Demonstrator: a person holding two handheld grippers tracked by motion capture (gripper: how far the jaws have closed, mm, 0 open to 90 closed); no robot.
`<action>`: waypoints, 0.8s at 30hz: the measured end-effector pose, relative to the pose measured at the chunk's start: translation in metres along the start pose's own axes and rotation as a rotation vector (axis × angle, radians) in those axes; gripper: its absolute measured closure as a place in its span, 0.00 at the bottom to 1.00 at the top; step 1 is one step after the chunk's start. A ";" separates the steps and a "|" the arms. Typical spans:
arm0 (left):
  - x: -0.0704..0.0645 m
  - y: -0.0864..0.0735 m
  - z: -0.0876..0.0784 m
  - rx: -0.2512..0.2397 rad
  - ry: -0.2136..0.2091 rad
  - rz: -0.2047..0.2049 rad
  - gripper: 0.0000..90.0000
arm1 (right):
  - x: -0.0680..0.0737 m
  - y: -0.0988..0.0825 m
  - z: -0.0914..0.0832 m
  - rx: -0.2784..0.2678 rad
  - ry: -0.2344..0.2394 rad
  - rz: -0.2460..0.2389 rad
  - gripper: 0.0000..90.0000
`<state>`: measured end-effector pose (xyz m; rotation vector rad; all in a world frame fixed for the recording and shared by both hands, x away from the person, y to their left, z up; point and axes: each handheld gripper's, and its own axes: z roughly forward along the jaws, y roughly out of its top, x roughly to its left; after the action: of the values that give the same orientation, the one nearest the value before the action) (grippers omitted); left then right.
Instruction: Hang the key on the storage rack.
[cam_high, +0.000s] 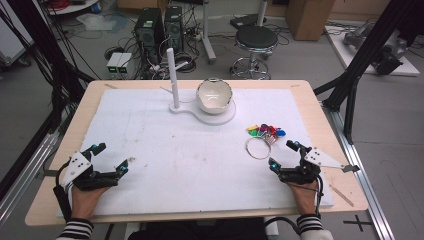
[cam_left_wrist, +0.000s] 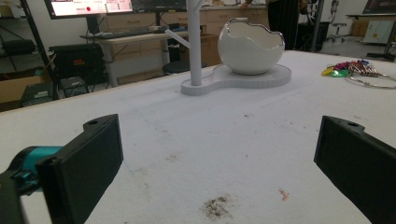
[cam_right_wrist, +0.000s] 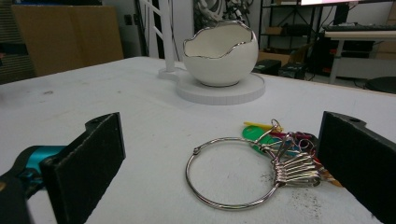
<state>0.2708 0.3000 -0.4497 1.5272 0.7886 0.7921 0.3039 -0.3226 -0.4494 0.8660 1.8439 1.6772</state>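
A large metal key ring (cam_high: 258, 148) (cam_right_wrist: 229, 172) with a bunch of coloured key tags (cam_high: 266, 131) (cam_right_wrist: 280, 140) lies flat on the white mat, right of centre. My right gripper (cam_high: 283, 153) (cam_right_wrist: 219, 163) rests on the mat just in front of the ring, jaws open and nothing between them. A white eggshell-shaped bowl (cam_high: 214, 96) (cam_left_wrist: 250, 45) (cam_right_wrist: 219, 55) sits on a white stand (cam_high: 227, 116) with an upright post (cam_high: 171, 77) at the back centre. My left gripper (cam_high: 111, 156) (cam_left_wrist: 217, 161) lies open at the front left, empty.
The white mat (cam_high: 165, 150) covers most of the wooden table (cam_high: 310, 95). Beyond the far edge stand a black stool (cam_high: 256, 40), computer towers (cam_high: 150, 30) and cables. Black frame struts (cam_high: 365, 55) rise at the right.
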 end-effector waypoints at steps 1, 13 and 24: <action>0.000 0.000 0.000 0.000 -0.001 -0.001 0.02 | 0.000 0.000 0.000 -0.001 0.001 0.001 0.01; 0.000 0.000 -0.001 -0.011 0.003 -0.010 0.02 | 0.000 0.000 0.000 0.008 0.003 0.009 0.01; 0.001 0.000 0.000 -0.008 0.001 -0.012 0.02 | -0.001 0.003 0.002 0.030 -0.018 0.005 0.01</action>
<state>0.2708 0.3011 -0.4499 1.5139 0.7944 0.7865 0.3064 -0.3222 -0.4464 0.8966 1.8609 1.6430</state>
